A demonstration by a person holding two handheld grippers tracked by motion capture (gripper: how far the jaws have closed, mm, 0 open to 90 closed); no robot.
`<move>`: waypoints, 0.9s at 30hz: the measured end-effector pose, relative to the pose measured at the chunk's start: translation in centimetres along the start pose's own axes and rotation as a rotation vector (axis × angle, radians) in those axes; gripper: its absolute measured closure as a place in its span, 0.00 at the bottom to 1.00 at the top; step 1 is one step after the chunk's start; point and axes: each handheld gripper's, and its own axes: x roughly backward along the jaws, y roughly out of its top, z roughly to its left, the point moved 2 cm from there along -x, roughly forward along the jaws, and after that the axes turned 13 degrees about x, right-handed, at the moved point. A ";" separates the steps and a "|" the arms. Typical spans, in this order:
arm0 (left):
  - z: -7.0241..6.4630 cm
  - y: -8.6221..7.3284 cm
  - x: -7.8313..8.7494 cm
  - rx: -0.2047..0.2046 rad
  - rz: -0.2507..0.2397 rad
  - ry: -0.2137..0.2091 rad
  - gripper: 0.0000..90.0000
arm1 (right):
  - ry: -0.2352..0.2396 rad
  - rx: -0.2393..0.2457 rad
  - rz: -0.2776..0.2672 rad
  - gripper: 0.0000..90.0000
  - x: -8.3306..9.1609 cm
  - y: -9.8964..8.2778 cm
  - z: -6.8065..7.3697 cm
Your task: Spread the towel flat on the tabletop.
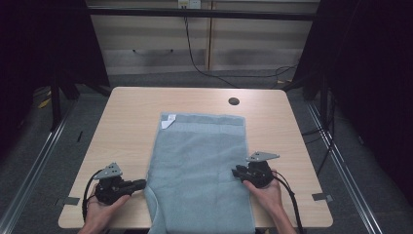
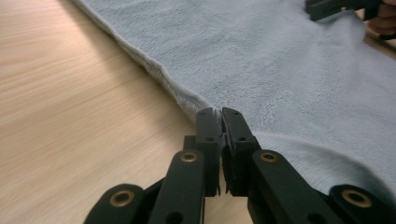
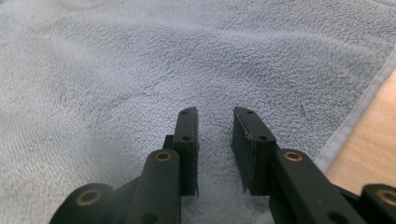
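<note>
A light blue towel lies flat down the middle of the wooden table, its near end hanging over the front edge. My left gripper lies low at the towel's left edge. In the left gripper view its jaws are pressed together, with a sliver of the towel's hem pinched at the tips. My right gripper rests on the towel near its right edge. In the right gripper view its jaws stand slightly apart over the pile, with nothing between them.
A white label is folded over at the towel's far left corner. A dark round cable hole sits near the table's far edge. Bare wood runs along both sides of the towel. Black curtains and a floor cable lie beyond the table.
</note>
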 end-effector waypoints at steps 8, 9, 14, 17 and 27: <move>-0.1 2.0 0.3 0.015 -0.064 -0.024 0.82 | -0.004 0.021 0.020 0.76 0.6 -0.2 0.3; -0.6 2.6 -0.3 0.003 -0.062 -0.035 0.78 | -0.006 0.020 0.020 0.76 0.5 -0.2 0.4; -1.0 4.0 -4.6 -0.027 0.013 -0.050 0.73 | 0.001 0.018 0.007 0.76 0.5 -0.4 0.4; -1.0 2.9 -5.6 -0.054 0.074 -0.042 0.75 | 0.003 0.012 -0.004 0.76 0.6 -0.5 0.4; -2.6 -1.9 -1.4 -0.189 0.146 -0.067 0.57 | -0.001 0.004 -0.005 0.74 1.2 -1.0 0.6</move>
